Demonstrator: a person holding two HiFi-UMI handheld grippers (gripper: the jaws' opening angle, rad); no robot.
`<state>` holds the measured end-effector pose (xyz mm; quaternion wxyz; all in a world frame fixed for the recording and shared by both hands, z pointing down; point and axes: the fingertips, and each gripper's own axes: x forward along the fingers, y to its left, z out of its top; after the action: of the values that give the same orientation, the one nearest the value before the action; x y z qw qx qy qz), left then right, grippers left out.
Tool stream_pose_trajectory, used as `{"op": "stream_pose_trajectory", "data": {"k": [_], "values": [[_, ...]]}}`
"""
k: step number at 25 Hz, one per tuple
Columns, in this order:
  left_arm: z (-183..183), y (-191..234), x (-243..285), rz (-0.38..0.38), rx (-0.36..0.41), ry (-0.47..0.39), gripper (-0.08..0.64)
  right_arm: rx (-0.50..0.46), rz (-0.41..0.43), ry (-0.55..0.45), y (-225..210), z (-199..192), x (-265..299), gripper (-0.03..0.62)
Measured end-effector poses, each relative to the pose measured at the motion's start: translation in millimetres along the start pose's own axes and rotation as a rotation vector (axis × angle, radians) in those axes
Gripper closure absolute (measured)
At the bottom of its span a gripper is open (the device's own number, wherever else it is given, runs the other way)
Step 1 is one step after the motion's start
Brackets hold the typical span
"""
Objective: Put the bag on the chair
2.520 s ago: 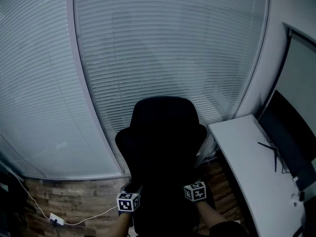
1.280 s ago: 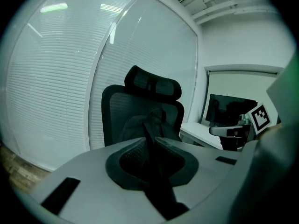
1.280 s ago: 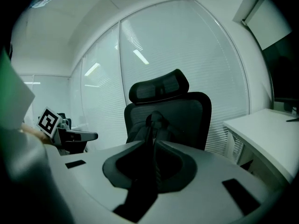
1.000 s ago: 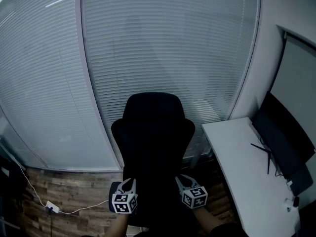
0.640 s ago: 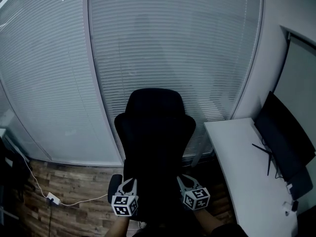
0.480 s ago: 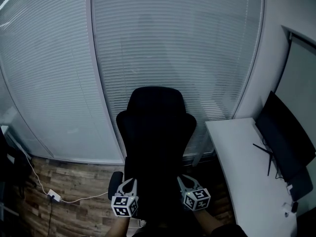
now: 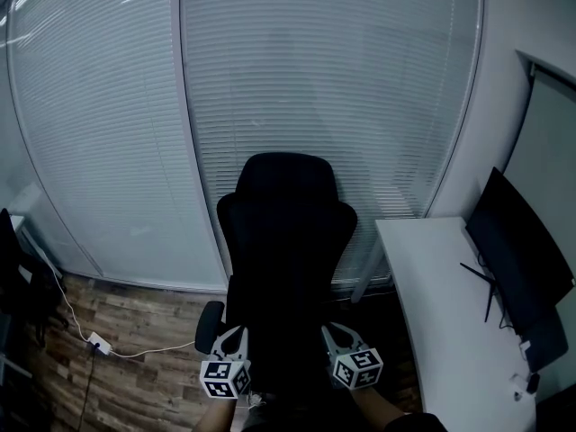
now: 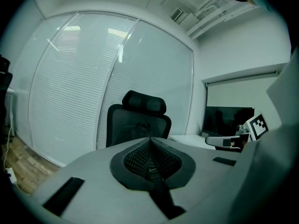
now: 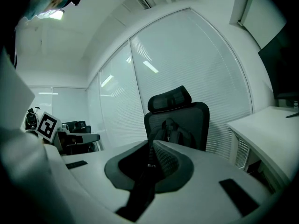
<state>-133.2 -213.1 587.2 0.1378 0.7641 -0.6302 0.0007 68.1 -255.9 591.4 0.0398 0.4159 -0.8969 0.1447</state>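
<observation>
Room: slatted blinds [image 7: 315, 79] behind, white desk [image 7: 441, 295] at the right.
Bag [image 9: 174, 130]: dark, on the black chair [image 7: 286, 232], upright against its backrest.
Left gripper [image 8: 150, 141]: low before the chair, jaws closed on the left strap [image 8: 156, 190].
Right gripper [image 9: 152, 146]: alongside, jaws closed on the right strap [image 9: 142, 181].

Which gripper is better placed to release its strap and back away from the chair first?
Left gripper, marginally. Both are shut on black bag straps before the black mesh office chair, but the right gripper has the white desk close beside it; the left, only wooden floor.
</observation>
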Motion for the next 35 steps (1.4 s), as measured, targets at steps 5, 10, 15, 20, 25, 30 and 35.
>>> {"op": "stream_pose_trajectory", "data": {"k": [5,10,15,20,25,30,35], "values": [[-9,-14,-20,0.012,-0.016,-0.015,0.540,0.000,0.025,-0.007,5,-3,-21,0.535],[-16,-28,-37,0.020,-0.020,-0.026,0.541,-0.007,0.050,-0.013,10,-8,-38,0.535],[-22,-36,-48,0.032,-0.023,-0.028,0.541,0.001,0.058,-0.016,11,-12,-50,0.535],[-27,-46,-53,0.036,-0.030,-0.026,0.540,0.010,0.059,-0.020,8,-15,-59,0.538],[-30,-57,-59,0.037,-0.028,-0.030,0.541,0.026,0.059,-0.009,5,-25,-71,0.538],[-32,-59,-62,0.042,-0.016,-0.025,0.541,0.033,0.050,0.000,2,-31,-72,0.540],[-37,-65,-63,0.040,-0.015,-0.015,0.541,0.033,0.050,0.006,-3,-34,-75,0.542]]}}
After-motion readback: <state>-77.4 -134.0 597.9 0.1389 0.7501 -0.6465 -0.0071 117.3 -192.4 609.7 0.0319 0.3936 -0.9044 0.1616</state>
